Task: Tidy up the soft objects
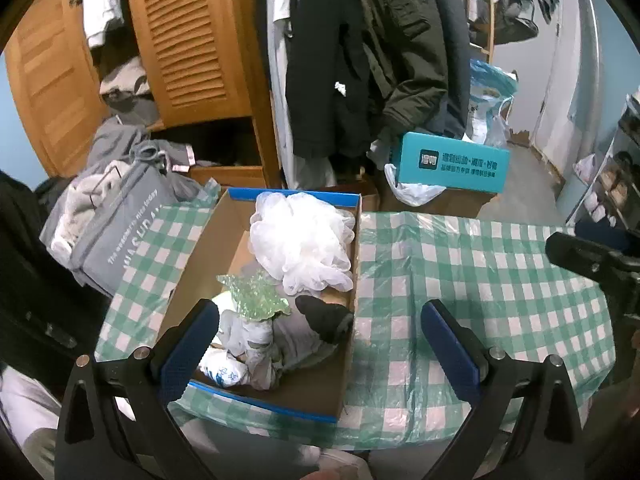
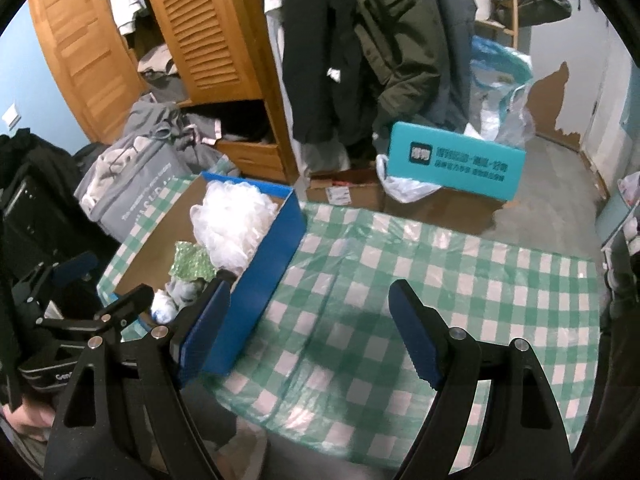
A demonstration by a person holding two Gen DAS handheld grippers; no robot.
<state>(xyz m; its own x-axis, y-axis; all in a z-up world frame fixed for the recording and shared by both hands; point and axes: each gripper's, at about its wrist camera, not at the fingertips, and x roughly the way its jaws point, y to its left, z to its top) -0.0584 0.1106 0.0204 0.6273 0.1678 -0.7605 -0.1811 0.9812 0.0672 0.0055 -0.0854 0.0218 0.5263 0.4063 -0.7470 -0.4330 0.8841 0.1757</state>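
Observation:
A blue-edged cardboard box (image 1: 344,364) stands on the left of the checked table (image 1: 480,272). It holds a white mesh bath sponge (image 1: 304,240), a green shiny crumpled piece (image 1: 256,296), a black soft item (image 1: 326,316) and white and grey cloth bundles (image 1: 256,344). My left gripper (image 1: 320,324) is open and empty, just above the box's near end. My right gripper (image 2: 310,312) is open and empty over the bare tablecloth, right of the box (image 2: 264,276). The sponge (image 2: 228,220) and the green piece (image 2: 190,262) show there too.
A grey tote bag (image 1: 116,236) of clothes leans at the table's left. A teal box (image 1: 452,162) sits on cartons behind the table. Hanging coats (image 1: 360,60) and a wooden wardrobe (image 1: 188,40) stand at the back. Shelves (image 1: 616,184) stand at the right.

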